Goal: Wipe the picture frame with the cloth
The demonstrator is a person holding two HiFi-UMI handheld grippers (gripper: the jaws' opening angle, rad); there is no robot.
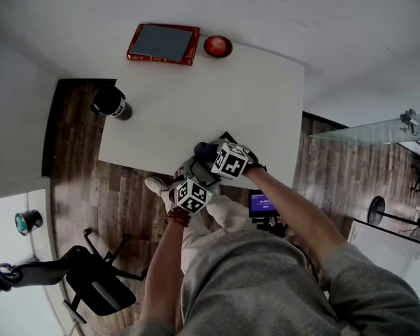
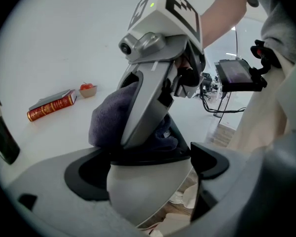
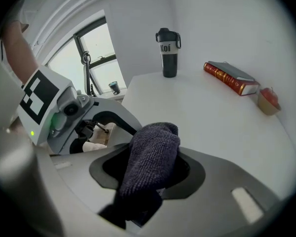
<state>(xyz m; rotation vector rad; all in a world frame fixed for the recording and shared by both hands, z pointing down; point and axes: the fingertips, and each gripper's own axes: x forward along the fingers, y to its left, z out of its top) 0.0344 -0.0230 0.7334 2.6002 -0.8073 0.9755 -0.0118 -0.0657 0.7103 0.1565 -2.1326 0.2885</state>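
In the head view, the left gripper (image 1: pixel 190 180) and right gripper (image 1: pixel 220 156) met over the near edge of the table (image 1: pixel 217 96), with the dark cloth (image 1: pixel 204 150) bunched between them. The book (image 1: pixel 163 43) and bottle (image 1: pixel 112 103) sat well apart, toward the far side.

In the left gripper view, its jaws gripped a pale, black-rimmed thing from both sides, apparently the frame (image 2: pixel 148 186). Just beyond it, the right gripper's jaw held the cloth against the frame's top rim.

In the right gripper view, the jaws stood narrow, pinched on the cloth, which rose in a folded hump between them. The left gripper sat just beside it at the left.
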